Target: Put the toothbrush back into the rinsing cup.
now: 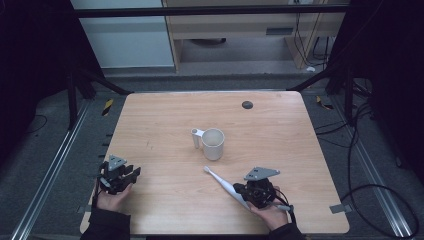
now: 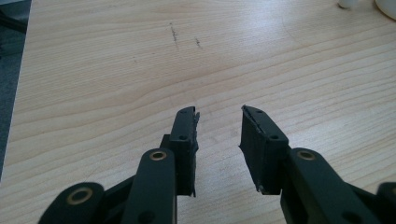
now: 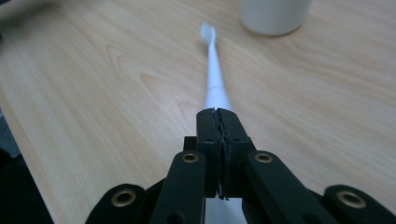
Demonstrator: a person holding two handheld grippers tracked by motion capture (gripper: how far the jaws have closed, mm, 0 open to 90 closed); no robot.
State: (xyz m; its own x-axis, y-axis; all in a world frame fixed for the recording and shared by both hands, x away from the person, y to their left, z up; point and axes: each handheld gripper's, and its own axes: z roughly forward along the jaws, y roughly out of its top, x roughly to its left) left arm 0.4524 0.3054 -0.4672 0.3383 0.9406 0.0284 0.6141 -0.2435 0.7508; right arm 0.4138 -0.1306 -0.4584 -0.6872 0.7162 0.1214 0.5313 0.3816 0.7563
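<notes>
- One wooden table [image 1: 165, 125] carries everything; its pale grain runs under both tools, and a small dark round disc [image 1: 247, 104] sits near its far edge.
- Two handheld grippers rest low at the near edge, well apart: the left gripper [image 2: 218, 135] at the left corner, the right gripper [image 3: 219, 126] toward the right.
- Left gripper's jaws stand parted over bare wood, with nothing between them.
- Right gripper's jaws are pressed together above the white electric toothbrush [image 3: 215, 86]; its handle runs beneath them, and I cannot quite tell whether the pads actually pinch it.
- White mug [image 1: 213, 143] stands upright near the table's middle, with a small white cylinder [image 1: 196, 138] just beside it on the left.
- Toothbrush [image 1: 224, 184] lies flat on the table, slanting from the right gripper toward the mug; its brush head [image 3: 208, 31] stops short of the mug's base [image 3: 274, 16], near but apart.
</notes>
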